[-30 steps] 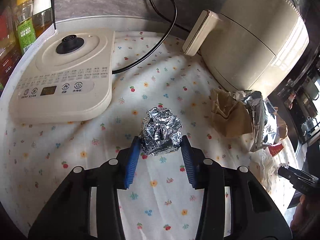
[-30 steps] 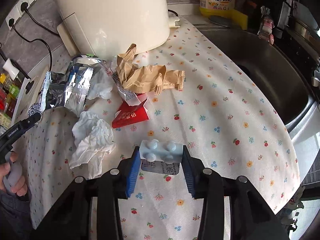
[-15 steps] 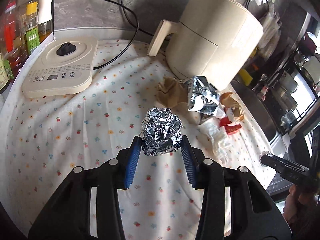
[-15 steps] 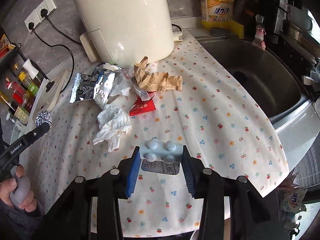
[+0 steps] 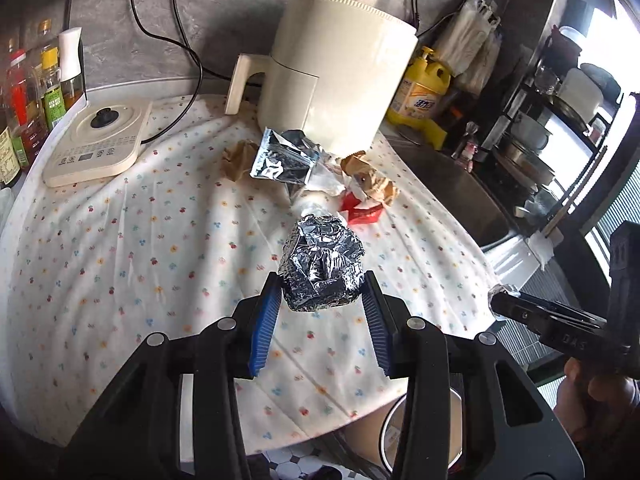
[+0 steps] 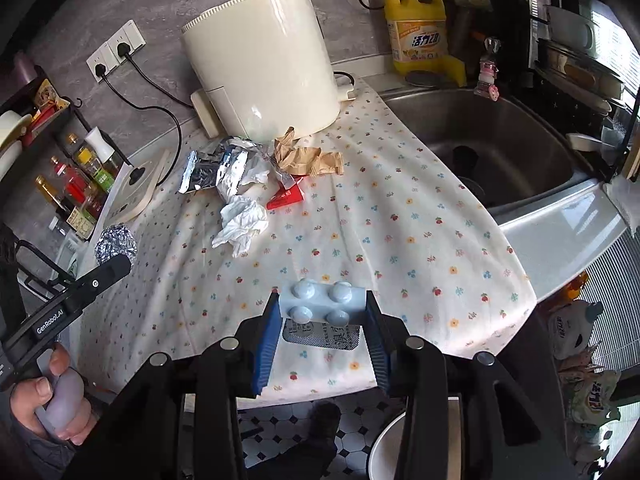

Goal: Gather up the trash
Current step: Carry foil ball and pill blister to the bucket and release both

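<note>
We kept left gripper (image 5: 320, 304) clamped on foil ball (image 5: 322, 266), right gripper (image 6: 322, 320) on blister pack (image 6: 322, 302); best squeeze steadily till over bin.

Crinkled shiny foil ball (image 5: 322, 270), glossy cream plastic appliance (image 6: 260, 68), soft floral cloth (image 6: 400, 224) over the counter, crumpled white tissue (image 6: 242, 224), brushed metal sink (image 6: 500, 136)

Near cloth (image 6: 400, 248) bare; trash pile (image 6: 256, 176) blocks fryer (image 6: 260, 68).
</note>
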`<state>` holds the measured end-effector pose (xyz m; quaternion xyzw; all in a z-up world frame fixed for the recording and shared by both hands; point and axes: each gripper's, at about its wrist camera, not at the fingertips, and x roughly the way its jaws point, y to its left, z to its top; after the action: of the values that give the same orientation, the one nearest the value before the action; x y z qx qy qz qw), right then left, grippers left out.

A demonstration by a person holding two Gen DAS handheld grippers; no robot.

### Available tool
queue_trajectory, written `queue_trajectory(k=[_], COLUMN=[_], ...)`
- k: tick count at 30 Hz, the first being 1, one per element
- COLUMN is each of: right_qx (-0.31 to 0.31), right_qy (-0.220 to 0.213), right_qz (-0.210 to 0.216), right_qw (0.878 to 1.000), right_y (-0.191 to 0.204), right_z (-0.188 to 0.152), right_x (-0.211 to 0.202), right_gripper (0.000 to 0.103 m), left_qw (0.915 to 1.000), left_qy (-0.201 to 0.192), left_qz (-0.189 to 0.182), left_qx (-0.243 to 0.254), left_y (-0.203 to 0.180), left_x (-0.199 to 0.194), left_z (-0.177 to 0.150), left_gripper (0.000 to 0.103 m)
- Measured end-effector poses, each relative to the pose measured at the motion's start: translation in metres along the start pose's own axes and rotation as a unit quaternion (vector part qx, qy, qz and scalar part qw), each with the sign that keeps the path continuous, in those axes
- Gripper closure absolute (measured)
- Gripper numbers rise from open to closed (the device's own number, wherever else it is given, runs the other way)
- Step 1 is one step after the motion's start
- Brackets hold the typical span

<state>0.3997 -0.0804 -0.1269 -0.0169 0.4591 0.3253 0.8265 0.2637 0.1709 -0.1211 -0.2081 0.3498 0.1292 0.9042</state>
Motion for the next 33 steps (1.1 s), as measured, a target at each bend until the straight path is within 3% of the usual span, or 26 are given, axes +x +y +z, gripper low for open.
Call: queue_trajectory(k=[7,17,26,33], right_qx=[0.022,0.036,0.063,0.086], right_qy=[-0.003,0.013,0.023,0.028], right_qz=[0.002,-0.007,-0.034,-0.062], right_qw=[1.000,0.999,0.997,0.994], right_y=[-0.033,-0.076,-0.119,-0.154], right_z=[-0.037,-0.089,-0.134,-0.163], right_x=[-0.033,-0.060,-0.083,-0.098], right_gripper=[0.063,0.063,0.063,0.063], left_qw=[0.9999,0.9993,0.9951,0.9848], left_qy=[-0.003,0.024,0.063,0.122], left_qz=[0.000,-0.013,-0.061,-0.105], left_qx=[0.014,0.026,0.046,0.066], left_y=[-0.032,-0.075,-0.125,-0.169], left_x=[-0.024,-0.024,-0.004,0.032], left_z=[-0.029,-0.075,-0.121,-0.168], left_gripper=[0.061,0.061,0.061,0.061])
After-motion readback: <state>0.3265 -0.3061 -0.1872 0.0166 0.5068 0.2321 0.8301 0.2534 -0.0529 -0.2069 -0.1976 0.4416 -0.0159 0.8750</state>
